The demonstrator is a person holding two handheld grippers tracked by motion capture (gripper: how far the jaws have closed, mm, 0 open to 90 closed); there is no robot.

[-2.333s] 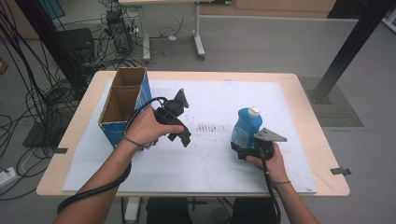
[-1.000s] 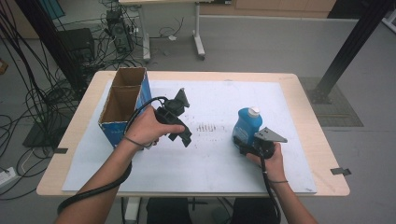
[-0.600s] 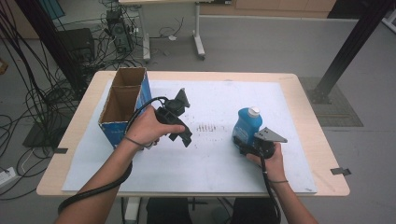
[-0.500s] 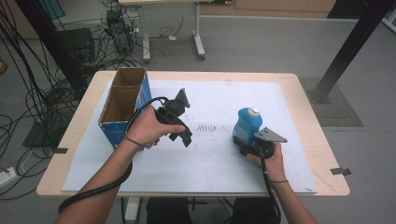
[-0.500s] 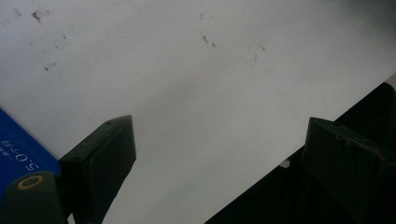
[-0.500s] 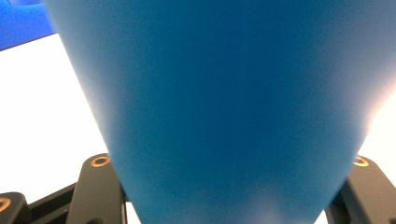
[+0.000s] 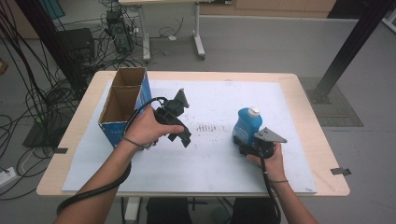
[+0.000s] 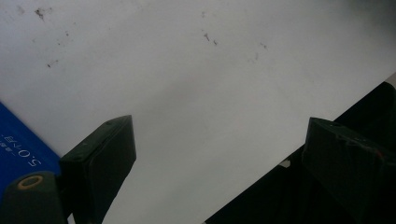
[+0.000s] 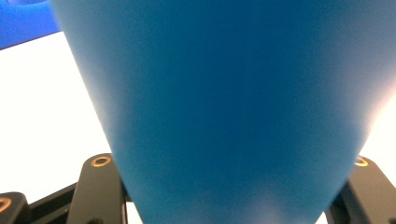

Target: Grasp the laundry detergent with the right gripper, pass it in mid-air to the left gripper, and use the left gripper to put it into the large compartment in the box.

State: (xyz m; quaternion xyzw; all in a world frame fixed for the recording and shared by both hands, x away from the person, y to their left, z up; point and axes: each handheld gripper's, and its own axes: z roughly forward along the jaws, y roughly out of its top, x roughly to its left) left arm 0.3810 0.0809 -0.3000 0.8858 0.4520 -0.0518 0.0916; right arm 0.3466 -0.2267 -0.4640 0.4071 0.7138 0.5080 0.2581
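A blue bottle point(image 7: 246, 123) with a white cap stands upright on the white sheet point(image 7: 205, 172), right of the middle. My right gripper point(image 7: 243, 142) is shut on its lower body from the near side. In the right gripper view the bottle point(image 9: 224, 102) sits between both jaws. My left gripper point(image 7: 183, 136) hangs over the sheet near the centre, tilted down and to the right. Its jaws stand open with nothing between them, and in the left gripper view point(image 8: 217, 128) bare sheet lies in the gap.
An open blue cardboard box point(image 7: 122, 105) with two compartments stands at the table's left, close behind my left hand; its blue wall point(image 8: 18, 149) appears in the left gripper view. Faint dark marks point(image 7: 208, 127) dot the sheet between the grippers. The wooden table edge point(image 7: 327, 154) borders the sheet.
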